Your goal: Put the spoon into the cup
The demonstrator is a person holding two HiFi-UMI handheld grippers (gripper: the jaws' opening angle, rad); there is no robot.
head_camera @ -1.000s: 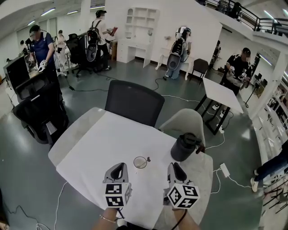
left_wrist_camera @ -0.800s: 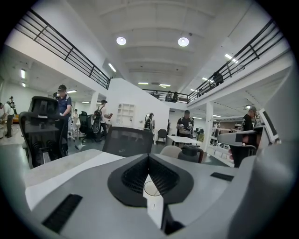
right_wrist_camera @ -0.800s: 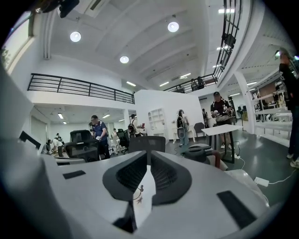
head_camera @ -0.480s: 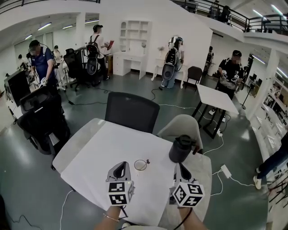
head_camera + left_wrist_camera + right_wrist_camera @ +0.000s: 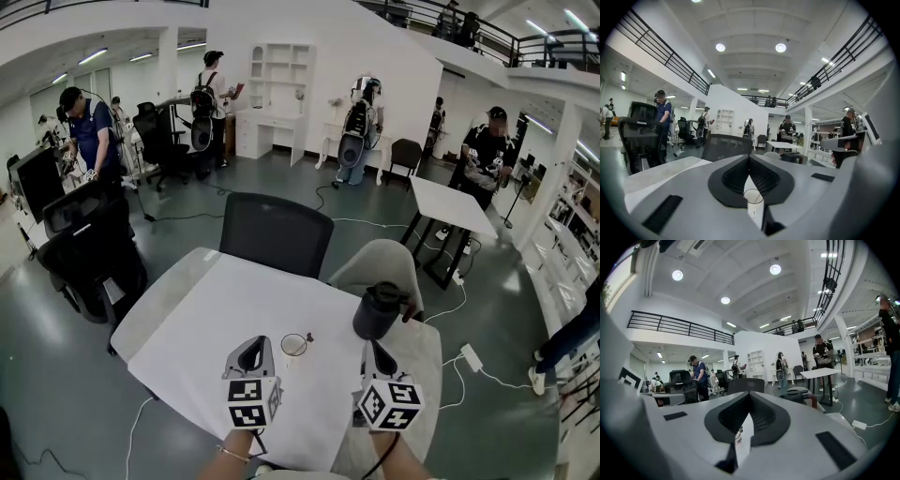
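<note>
Near the table's point(image 5: 197, 319) middle, the glass cup point(image 5: 294, 345) stands with the spoon point(image 5: 309, 335) just right of it; a black jug point(image 5: 378, 314) sits by the right edge. The left tool point(image 5: 253, 349) and right tool point(image 5: 373, 349) have jaws together, gripping nothing. Objects lie as before.

On the head view I get the spoon point(image 5: 309, 336) only as a dark speck beside the cup point(image 5: 293, 344), too small to tell which way it lies. Through the left gripper point(image 5: 749, 158) I see that cup only in a narrow slot, its foot hidden behind the jaws.
</note>
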